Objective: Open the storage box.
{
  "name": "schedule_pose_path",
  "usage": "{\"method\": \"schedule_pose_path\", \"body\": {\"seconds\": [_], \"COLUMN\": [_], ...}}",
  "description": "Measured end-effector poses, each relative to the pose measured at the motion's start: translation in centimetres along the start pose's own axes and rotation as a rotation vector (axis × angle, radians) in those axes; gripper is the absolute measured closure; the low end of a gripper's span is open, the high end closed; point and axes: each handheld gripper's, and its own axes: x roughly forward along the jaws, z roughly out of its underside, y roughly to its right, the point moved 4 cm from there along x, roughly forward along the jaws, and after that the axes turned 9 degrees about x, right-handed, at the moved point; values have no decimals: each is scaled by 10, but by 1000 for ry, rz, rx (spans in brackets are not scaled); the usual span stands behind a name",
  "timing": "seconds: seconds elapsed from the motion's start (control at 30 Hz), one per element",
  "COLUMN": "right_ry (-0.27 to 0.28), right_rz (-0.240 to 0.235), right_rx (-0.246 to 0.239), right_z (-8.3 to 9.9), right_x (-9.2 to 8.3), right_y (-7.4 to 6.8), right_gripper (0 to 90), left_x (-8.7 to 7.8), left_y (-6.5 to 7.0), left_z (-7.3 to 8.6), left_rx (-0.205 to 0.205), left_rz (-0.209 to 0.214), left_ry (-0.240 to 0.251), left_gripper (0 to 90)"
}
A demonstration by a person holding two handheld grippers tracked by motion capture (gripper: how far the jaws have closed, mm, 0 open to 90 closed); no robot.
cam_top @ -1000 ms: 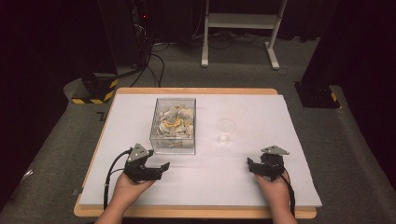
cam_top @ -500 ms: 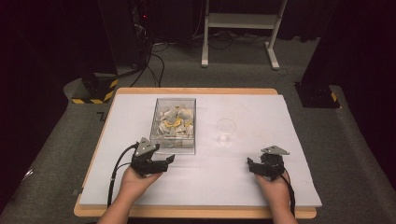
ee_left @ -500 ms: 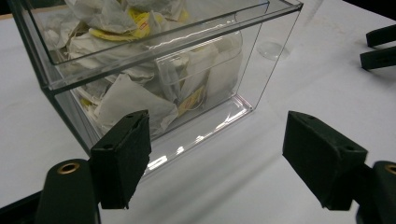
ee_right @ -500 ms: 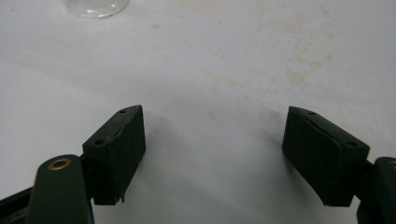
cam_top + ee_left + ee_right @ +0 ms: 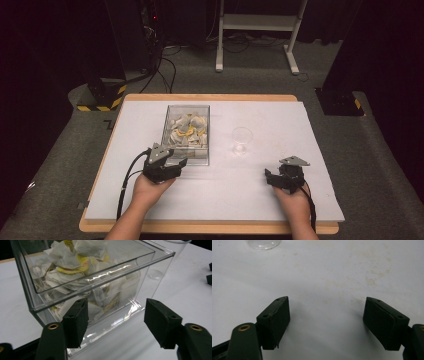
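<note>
Take the clear, square-sided plastic box (image 5: 186,134) of crumpled white and yellow sachets (image 5: 75,257) as your landmark: it stands open-topped on the white table cover (image 5: 215,195), which leaves its contents reachable from above.

Your left gripper (image 5: 172,166) sits just beside the box's near wall, at its near-left corner. In the left gripper view its jaws stand wide apart and hold nothing; one pad (image 5: 75,321) is close against the transparent wall and the other (image 5: 160,323) hangs over bare cover, so you look lined up with the box's near corner, not gripping it. Whether that pad touches the wall I cannot tell.

Your right gripper (image 5: 274,179) rests well apart from the box, on its right and nearer you, low over the stained cover. Its jaws are also spread wide and empty.

The small clear drinking glass (image 5: 242,140) stands upright just right of the box, empty as far as I can see.

No brand, label or legible writing shows on box, sachets or glass.
</note>
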Motion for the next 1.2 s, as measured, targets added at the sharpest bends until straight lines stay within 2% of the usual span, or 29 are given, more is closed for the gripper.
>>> {"method": "schedule_pose_path", "body": {"seconds": [0.17, 0.4, 0.53, 0.67, 0.9, 1.0, 1.03, 1.2], "right_ry": [0, 3, 4, 5, 5, 4, 4, 5], "right_rz": [0, -1, -1, 0, 2, 1, 0, 0], "right_rx": [-1, -8, -8, -9, -12, -10, -10, -12], "right_z": [0, 0, 0, 0, 0, 0, 0, 0], "right_x": [0, 0, 0, 0, -1, 0, 0, 0], "right_y": [0, 0, 0, 0, -1, -1, -1, -1], "right_gripper": [218, 227, 228, 230, 233, 232, 232, 234], "left_x": [5, 9, 10, 11, 11, 12, 13, 14], "left_y": [-3, -6, -6, -4, -4, -4, -4, -4], "left_z": [1, 0, -1, -2, -3, -3, -2, 0], "left_rx": [-3, -21, -32, -27, -26, -30, -31, -18], "left_rz": [-6, -24, -20, -21, -5, 15, 34, 38], "left_ry": [-7, 9, 24, 29, 45, 52, 59, 62], "left_gripper": [425, 497, 541, 546, 548, 542, 537, 552]}}
